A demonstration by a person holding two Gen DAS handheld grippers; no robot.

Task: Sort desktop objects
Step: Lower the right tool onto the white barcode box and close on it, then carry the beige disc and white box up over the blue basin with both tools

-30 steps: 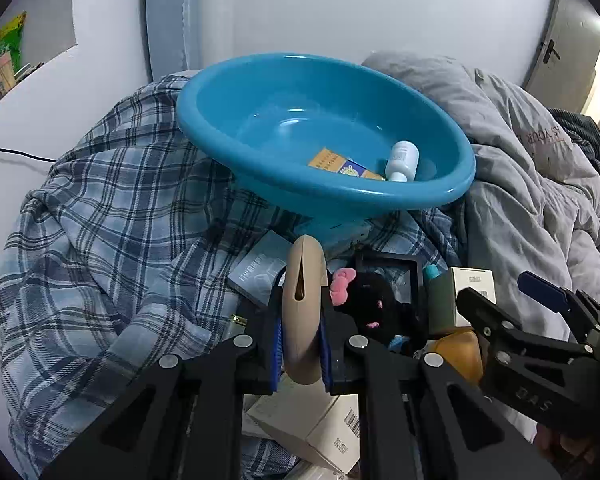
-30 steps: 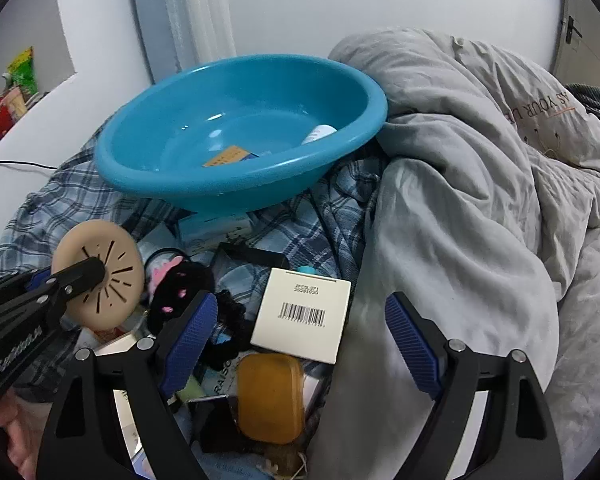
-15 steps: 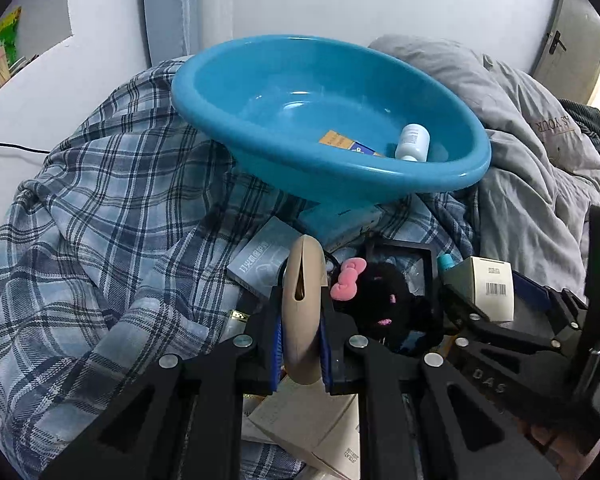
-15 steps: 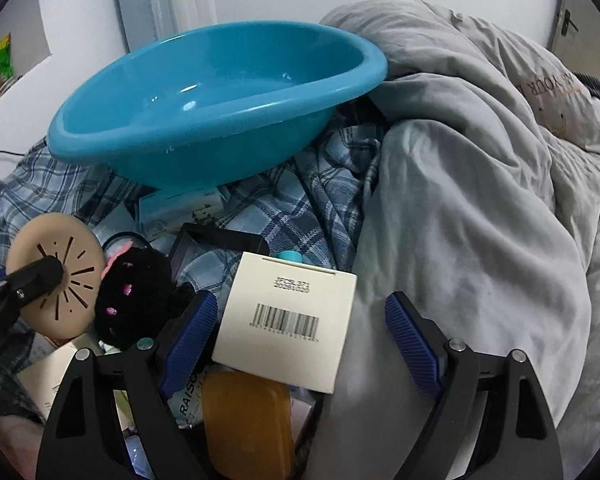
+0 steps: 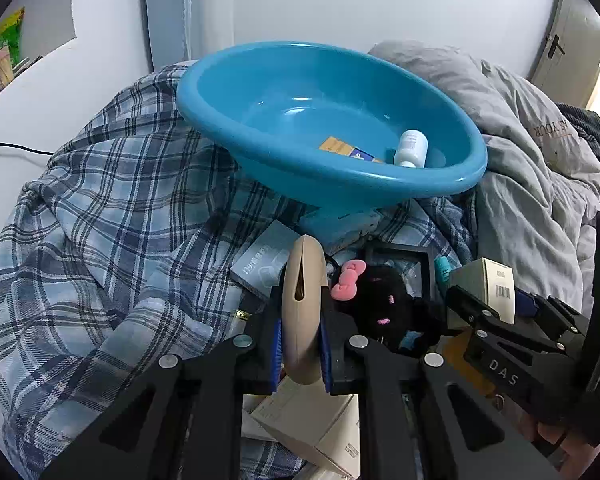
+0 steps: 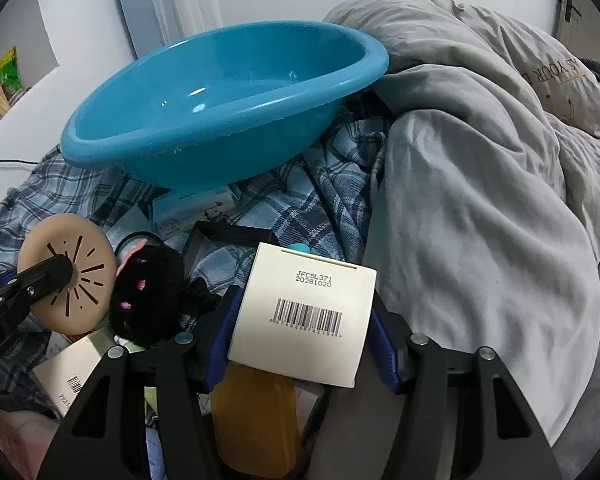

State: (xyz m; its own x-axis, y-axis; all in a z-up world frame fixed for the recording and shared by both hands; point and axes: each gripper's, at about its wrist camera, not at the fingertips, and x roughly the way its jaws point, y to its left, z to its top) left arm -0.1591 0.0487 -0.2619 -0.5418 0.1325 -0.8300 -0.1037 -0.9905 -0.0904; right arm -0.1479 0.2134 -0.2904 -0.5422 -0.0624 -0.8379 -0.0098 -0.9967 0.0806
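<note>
A flat, round, beige slotted disc (image 5: 302,312) is being held upright, on edge. A white cardboard box with a barcode (image 6: 306,312) is being gripped above an amber soap bar (image 6: 256,420).

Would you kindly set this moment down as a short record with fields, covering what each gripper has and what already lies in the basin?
left gripper: shut on the beige slotted disc, held edge-on
right gripper: jaws closing around the white barcode box, pads at its two sides
blue basin: tilted on the plaid cloth; holds a white bottle and a small orange and blue box
pile below basin: black plush with pink bow, amber soap bar, further boxes
right of pile: grey duvet
</note>
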